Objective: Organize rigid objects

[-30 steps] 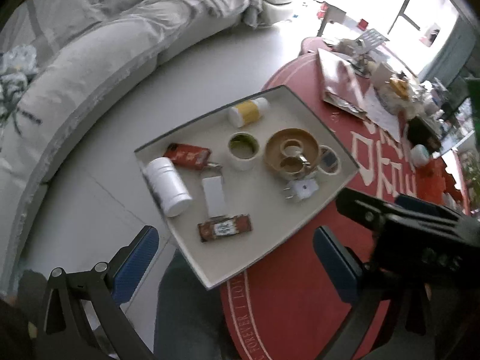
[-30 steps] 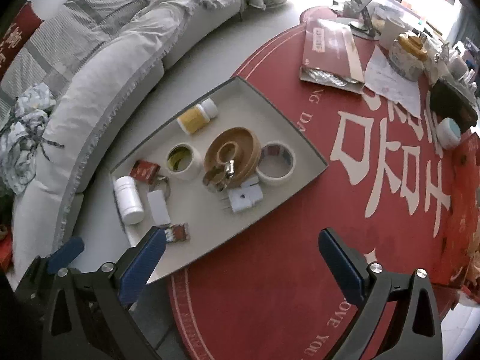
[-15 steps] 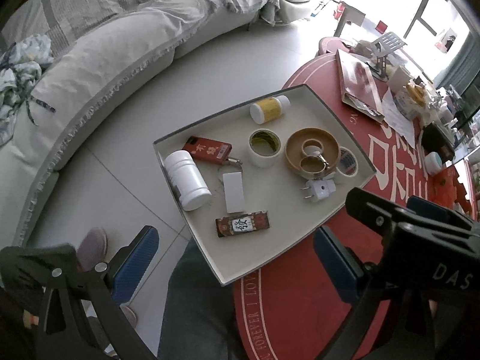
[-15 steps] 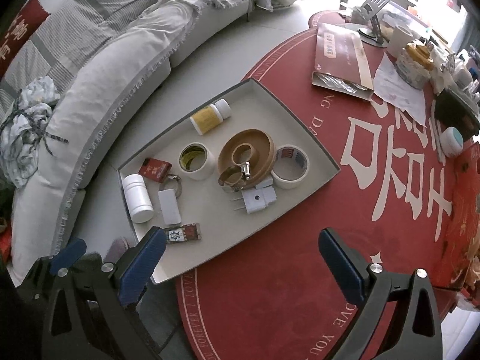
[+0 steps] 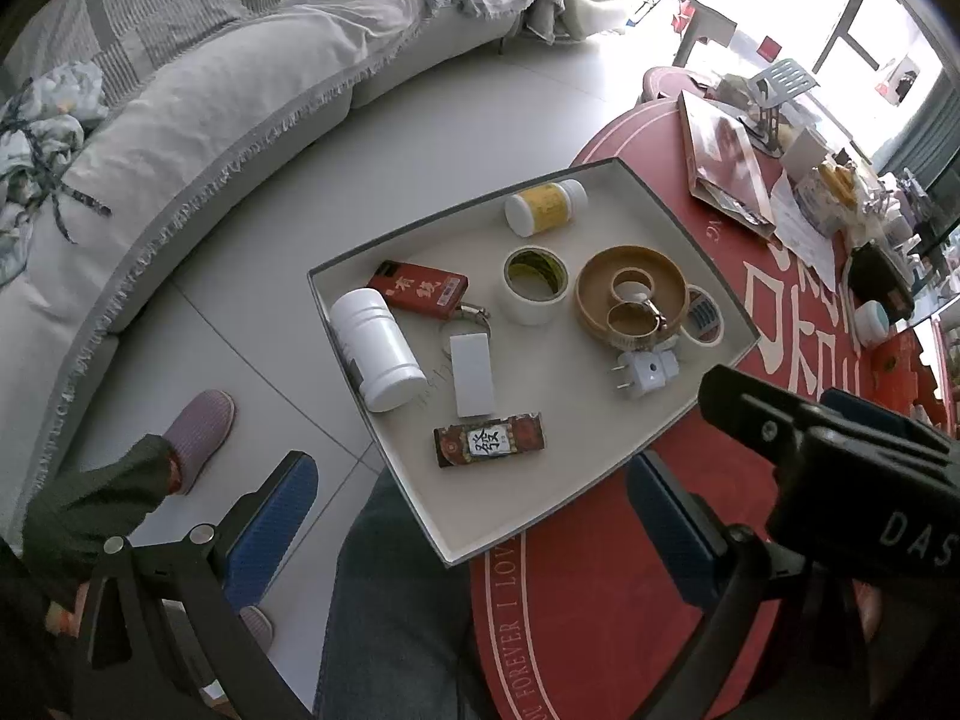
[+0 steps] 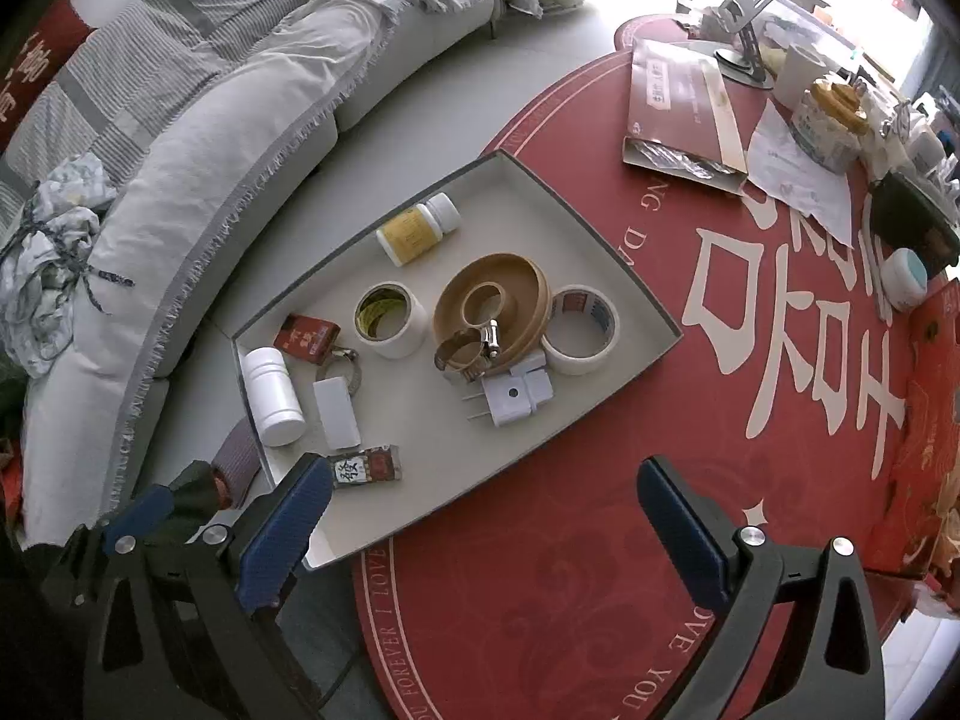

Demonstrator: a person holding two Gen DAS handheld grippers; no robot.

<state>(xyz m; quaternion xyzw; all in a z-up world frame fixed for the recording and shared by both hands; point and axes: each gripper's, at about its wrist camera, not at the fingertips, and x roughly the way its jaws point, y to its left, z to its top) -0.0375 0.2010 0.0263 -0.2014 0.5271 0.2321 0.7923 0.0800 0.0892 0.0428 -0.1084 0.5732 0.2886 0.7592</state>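
Hovering above the tray (image 6: 651,306), left hand-held gripper (image 5: 474,516) spread empty, right hand-held gripper (image 6: 486,516) spread empty.

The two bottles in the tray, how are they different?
The white bottle is plain white all over, while the yellow bottle has a yellow label and a white cap. The white bottle looks bigger and fatter; the yellow bottle looks smaller. The white bottle lies at the tray's near left edge beside a red box; the yellow bottle lies near the far edge. Both lie on their sides, closed, and neither tool touches them.
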